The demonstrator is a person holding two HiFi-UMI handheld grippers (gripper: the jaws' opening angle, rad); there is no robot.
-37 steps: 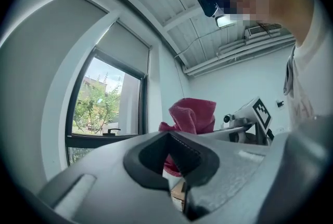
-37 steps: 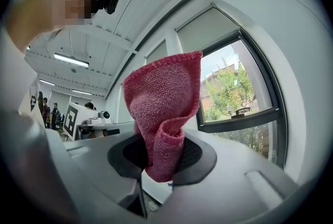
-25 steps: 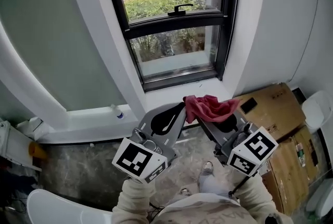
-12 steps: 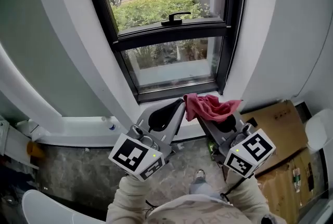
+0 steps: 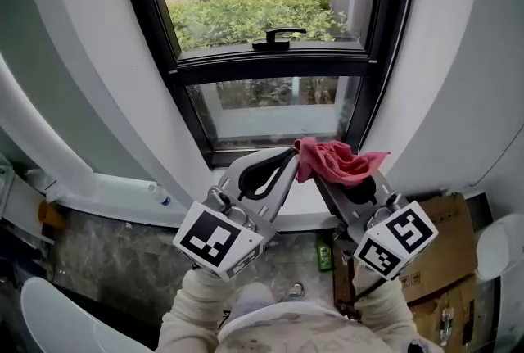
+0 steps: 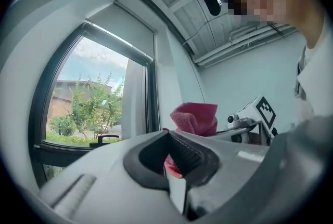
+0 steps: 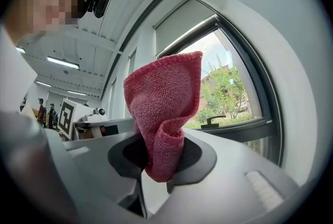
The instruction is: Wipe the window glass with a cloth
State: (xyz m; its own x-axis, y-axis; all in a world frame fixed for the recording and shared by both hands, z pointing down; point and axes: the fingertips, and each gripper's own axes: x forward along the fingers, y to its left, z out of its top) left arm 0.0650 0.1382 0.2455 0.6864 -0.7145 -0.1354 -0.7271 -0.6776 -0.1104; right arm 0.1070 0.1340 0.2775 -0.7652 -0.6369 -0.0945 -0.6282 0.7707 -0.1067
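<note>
Before the window (image 5: 270,110), right gripper (image 5: 326,182) jaws clamp the cloth (image 5: 337,162); left gripper (image 5: 286,158) jaws closed, empty.

Window handle (image 5: 278,37) juts out; glass (image 5: 270,104) ahead unobstructed.

The cloth (image 7: 164,114) looked nubby, matt pink microfibre. The right gripper (image 7: 156,158) showed smooth matt grey plastic, with black rubbery pads (image 7: 192,156). The glass (image 5: 246,11) gleamed glossy; the frame (image 5: 270,65) was smooth, dark satin.
</note>
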